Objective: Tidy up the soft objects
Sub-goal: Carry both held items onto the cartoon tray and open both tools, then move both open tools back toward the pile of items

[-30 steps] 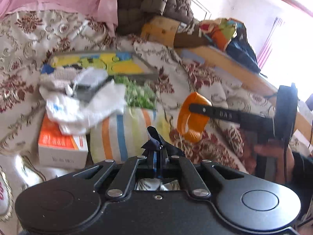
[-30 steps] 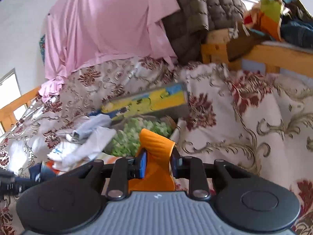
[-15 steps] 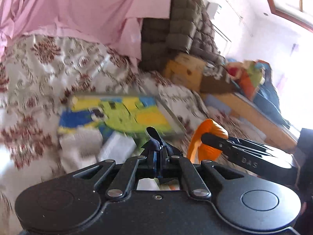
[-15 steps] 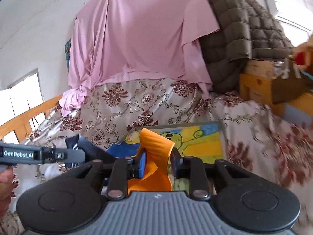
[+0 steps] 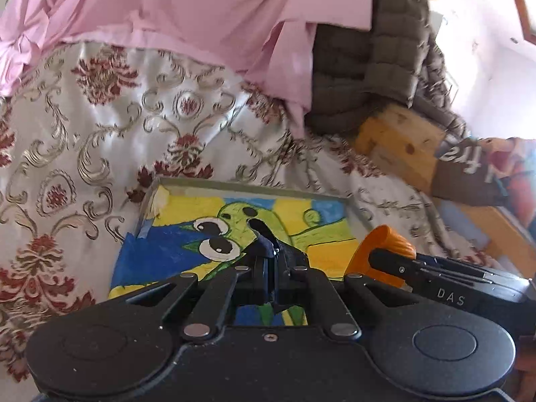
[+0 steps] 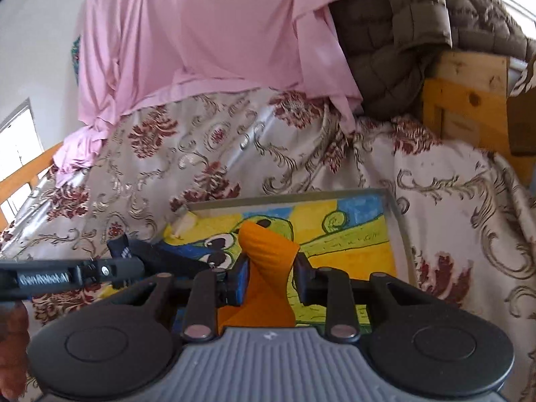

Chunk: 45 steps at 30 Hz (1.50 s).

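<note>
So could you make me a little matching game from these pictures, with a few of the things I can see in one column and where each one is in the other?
Things:
1. orange cloth
2. dark blue cloth
3. painted picture
4. pink sheet

Places:
A. lying flat on the flowered bedspread
B. pinched in the left gripper
C. draped at the back, above the bedspread
D. pinched in the right gripper

Pairs: 1-D, 2-B, 3-A, 4-C
</note>
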Available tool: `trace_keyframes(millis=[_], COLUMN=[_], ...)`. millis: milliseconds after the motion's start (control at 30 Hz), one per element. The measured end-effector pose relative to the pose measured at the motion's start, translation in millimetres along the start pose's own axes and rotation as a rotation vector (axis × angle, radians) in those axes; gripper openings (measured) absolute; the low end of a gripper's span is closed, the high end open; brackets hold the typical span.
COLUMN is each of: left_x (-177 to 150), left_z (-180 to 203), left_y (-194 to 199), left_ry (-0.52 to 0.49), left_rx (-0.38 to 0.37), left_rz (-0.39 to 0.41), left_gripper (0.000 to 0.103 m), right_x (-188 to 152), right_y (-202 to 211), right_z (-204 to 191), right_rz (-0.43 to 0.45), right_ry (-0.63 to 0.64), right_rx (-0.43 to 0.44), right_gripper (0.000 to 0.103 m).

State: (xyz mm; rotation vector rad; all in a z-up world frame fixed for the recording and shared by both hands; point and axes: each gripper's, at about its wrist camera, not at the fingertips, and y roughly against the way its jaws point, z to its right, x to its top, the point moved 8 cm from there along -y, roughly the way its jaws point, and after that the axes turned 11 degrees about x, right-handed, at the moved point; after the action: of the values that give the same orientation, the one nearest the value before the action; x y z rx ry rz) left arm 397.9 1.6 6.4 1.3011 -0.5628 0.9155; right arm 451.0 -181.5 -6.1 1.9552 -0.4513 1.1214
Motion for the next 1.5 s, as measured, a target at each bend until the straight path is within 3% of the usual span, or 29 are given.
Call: trace_keyframes(millis=[100,300,400,533,600,633,767,967,1167,1500], left_x=[-6.1,-21.0,-23.9,-23.2,-22.8,-22.0,-13.9,3.0,3.9,-33.5], left_z=[-2.1,-5.5,-7.7,-9.3,-8.9,-8.7,-7.3,-3.2,-6.6,-25.8], left_y=[-23.7,-46.9,-51.8,-46.7,-40.5,-36.1,-8.6,52.6,117.2,206.3], left_ry=[0.006,0.008,0.018,0.033,0.041,0.043,0.039,0.01,0.012,0.03], left_rx=[0.0,0.001,0.003,0.016,0.017,0.02,0.024,0.04,0.071,0.114], left_rz=[-0.046,-0.117,-0.148,-0.163,-0.171,-0.165,-0.101,0.075,0.223,0.323], left_gripper=[0.002,0.003,0.004,0.02,0.036,0.039,0.054,0.075,0.093,0.102], right_x=[-3.3,-7.2,-6.7,-2.3,2.0,4.8,14.9,28.5,24.1,-39.1], right_y=[-11.4,-18.2,-15.1,0.3,12.4,19.4,54.6,115.0,172.4,239.1], right_z=[6.6,8.7,7.2,3.9,0.4,-1.4,-13.5,-40.6,-69.5,-117.2], right_rz=[-0.023,-0.055,-0.07,-0.073,-0.066,-0.057,0.008,0.165,0.253,0.32], right_ry=[-0.008,-0.004,0.006,0.019,0.032,0.036,0.06,0.079,0.12,0.15], right_rx=[-0.026,-0.049,-0.073,-0.093,-0.103,-0.108,-0.113,-0.13,-0.143,-0.147], right_gripper=[0.033,0.048,0.05,0.065,0.072,0.076,0.086,0.102,0.103,0.103])
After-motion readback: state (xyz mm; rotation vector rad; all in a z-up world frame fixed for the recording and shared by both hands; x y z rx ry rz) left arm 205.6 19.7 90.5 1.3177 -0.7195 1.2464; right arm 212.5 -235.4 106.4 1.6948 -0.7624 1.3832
